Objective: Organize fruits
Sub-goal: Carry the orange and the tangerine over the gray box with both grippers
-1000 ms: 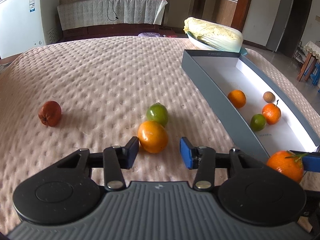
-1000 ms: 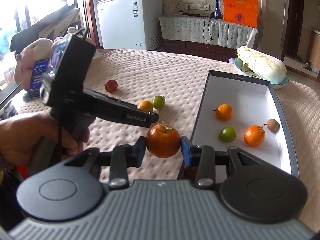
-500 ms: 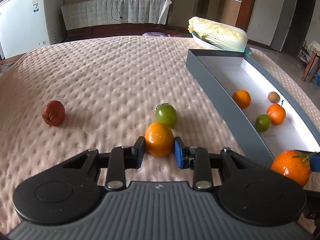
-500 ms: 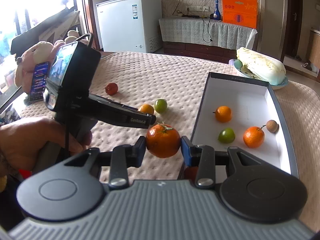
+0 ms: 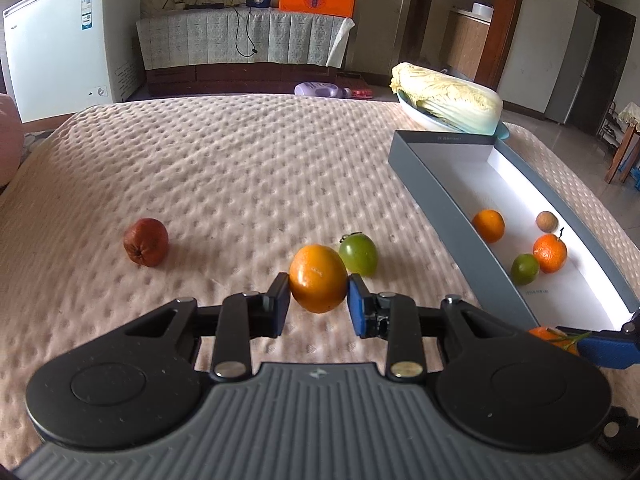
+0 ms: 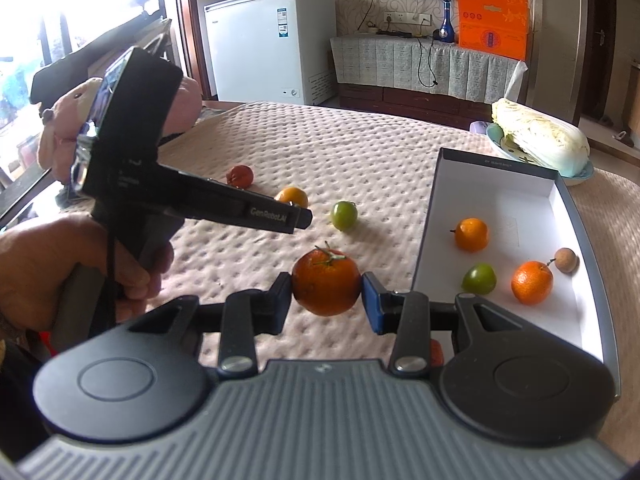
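Left tongs [image 5: 319,304]: my black arms, blue pads, silver screws, ribbed grey housing.
Right tongs [image 6: 326,300]: same build.
Hand [image 6: 60,268]: bare skin.

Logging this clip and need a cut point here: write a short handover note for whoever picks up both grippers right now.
Left gripper: shut on the yellow-orange fruit.
Right gripper: shut on a stemmed tangerine, beside the box.
Done: four fruits in the box, two oranges, a green one, a small brown one.
Left: box both held fruits, then the green fruit and the dark red one on the cloth.
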A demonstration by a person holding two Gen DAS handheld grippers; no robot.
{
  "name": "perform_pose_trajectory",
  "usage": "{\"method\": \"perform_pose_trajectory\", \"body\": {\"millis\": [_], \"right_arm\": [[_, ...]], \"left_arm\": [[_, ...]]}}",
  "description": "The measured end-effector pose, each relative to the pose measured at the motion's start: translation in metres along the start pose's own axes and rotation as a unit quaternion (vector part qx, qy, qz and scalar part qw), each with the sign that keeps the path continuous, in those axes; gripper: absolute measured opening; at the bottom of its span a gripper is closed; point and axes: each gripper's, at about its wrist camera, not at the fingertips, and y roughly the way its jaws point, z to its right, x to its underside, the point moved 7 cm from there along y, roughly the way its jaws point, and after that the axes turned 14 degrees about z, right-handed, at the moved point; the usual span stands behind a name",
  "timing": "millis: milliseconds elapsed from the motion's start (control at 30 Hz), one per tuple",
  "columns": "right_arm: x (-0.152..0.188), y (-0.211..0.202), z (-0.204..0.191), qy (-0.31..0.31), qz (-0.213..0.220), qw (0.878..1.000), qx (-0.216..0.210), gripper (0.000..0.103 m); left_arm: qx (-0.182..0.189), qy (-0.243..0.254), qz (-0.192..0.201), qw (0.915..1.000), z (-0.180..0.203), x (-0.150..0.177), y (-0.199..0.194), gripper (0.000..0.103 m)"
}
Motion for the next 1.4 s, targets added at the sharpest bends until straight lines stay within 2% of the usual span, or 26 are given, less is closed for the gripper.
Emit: {"method": "perform_pose_trajectory", "body": {"millis": [400, 1033, 1400], "right_arm": [[-0.001, 0.002, -0.001, 0.001, 0.005, 1.0, 0.0, 0.041], [-0.004, -0.004, 0.002, 0.002, 0.011, 1.0, 0.003, 0.041], [-0.006, -0.011, 0.014, 0.008, 0.017, 1.0, 0.021, 0.041]], "left_arm": [[-0.007, -0.004, 0.004, 1.0, -0.005, -0.004, -0.005, 0.036], [0.004, 0.0, 0.008, 1.0, 0.012, -0.008, -0.004, 0.036], [0.015, 0.009, 0.014, 0.9997, 0.03, -0.012, -0.001, 0.036]]}}
